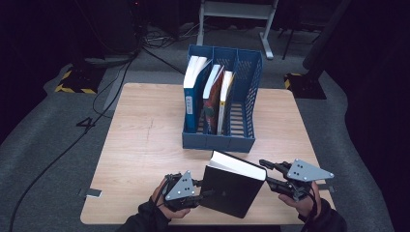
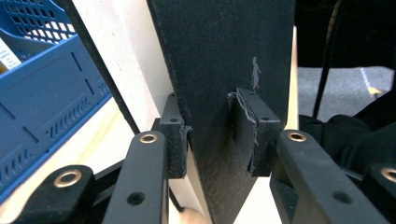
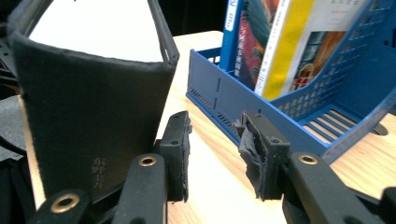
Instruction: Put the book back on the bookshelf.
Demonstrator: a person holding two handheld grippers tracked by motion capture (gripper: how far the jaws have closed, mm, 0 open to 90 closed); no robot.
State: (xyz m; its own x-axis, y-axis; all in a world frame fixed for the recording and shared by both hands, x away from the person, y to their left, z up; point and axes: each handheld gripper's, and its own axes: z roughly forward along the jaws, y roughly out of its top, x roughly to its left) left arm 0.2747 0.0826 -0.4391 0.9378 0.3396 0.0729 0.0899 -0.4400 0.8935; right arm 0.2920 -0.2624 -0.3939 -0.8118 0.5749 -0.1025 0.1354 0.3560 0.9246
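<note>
Near the front edge of the table (image 1: 145, 145), the black book (image 1: 232, 186) is standing upright, just short of the blue file rack (image 1: 220, 140). Left gripper (image 1: 205, 193) is clamping its cover edge; right gripper (image 1: 266, 175) is sitting open beside the spine, touching nothing. Advice: close right on the spine before lifting, then steer into the empty right slot, keeping clear of the standing books (image 1: 212, 94).

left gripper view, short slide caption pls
Left tool clamps the black book's cover beside the blue file rack.
</note>
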